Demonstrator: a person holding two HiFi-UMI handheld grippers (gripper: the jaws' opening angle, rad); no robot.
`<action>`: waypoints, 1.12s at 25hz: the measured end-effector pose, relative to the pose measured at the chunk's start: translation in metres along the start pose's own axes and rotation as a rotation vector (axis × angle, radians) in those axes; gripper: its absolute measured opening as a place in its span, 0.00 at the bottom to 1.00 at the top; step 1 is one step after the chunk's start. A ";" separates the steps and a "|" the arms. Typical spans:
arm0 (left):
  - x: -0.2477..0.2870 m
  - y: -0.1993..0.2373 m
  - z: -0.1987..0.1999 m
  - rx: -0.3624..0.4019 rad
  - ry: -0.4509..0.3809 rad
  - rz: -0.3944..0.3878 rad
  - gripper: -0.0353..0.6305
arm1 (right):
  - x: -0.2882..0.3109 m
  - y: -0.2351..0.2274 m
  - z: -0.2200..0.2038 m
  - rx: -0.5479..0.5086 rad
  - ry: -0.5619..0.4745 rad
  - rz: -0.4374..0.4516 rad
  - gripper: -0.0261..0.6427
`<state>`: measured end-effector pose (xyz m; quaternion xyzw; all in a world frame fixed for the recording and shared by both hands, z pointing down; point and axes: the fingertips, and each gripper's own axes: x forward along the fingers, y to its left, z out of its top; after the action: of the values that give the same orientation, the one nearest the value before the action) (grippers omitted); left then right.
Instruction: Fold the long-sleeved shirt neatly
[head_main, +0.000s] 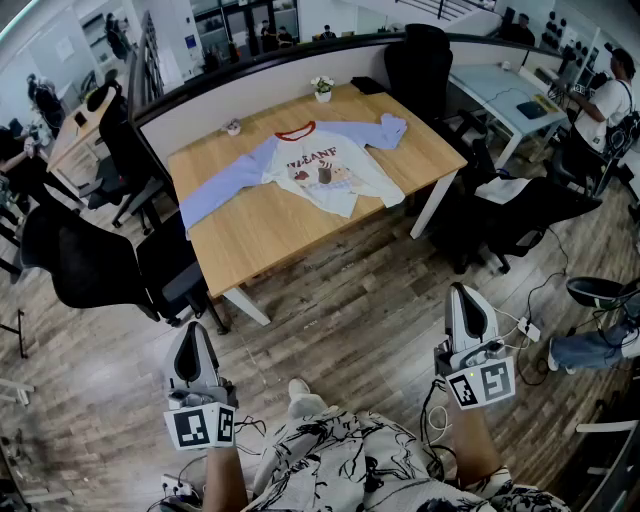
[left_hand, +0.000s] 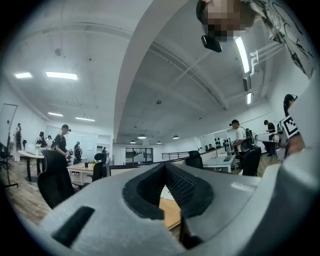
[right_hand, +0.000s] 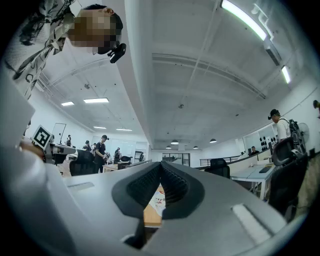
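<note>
Here we are, standing back from the tabletop (head_main: 255, 240), with bare wooden floor (head_main: 350, 320) between the person and its near edge. The long-sleeved shirt (head_main: 322, 168) lies spread out flat on the wood, front side up: white body, red neckline, a printed picture on the chest, pale blue sleeves. One sleeve runs out long toward the left edge of the tabletop. The other reaches toward the far right corner, and its cuff is bunched there. The hem points toward the near right side.

The left hand-held gripper (head_main: 191, 332) is held out level over the floor, well apart from the shirt. It is clenched, jaws together at the tips, nothing caught between them. The right hand-held gripper (head_main: 463, 292) is the same on the other side: clenched tight, empty, over the floor and well short of the tabletop. From the right gripper view, a slice of the shirt's print shows in the gap beneath its closed tips, far off.

A small potted plant (head_main: 322, 88) sits at the far edge against the partition, and a little object (head_main: 233, 127) is near the far left corner; I can't tell what it is. Black office chairs (head_main: 95, 265) crowd the left side, with more on the right. Another person (head_main: 608, 100) stands by the desks at far right.
</note>
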<state>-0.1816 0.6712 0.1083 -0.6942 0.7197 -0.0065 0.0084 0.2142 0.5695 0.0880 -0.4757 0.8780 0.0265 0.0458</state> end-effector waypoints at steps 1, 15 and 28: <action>0.000 0.000 -0.001 0.003 0.002 -0.001 0.06 | 0.000 0.001 -0.001 -0.001 0.002 0.004 0.03; 0.001 -0.001 -0.010 0.034 0.017 0.028 0.06 | 0.002 0.007 -0.005 0.044 -0.019 0.024 0.03; 0.007 0.024 -0.006 -0.008 -0.036 0.071 0.77 | 0.020 0.019 -0.001 0.064 -0.028 0.047 0.67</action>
<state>-0.2062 0.6652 0.1134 -0.6683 0.7436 0.0092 0.0189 0.1873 0.5628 0.0871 -0.4529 0.8885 0.0060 0.0729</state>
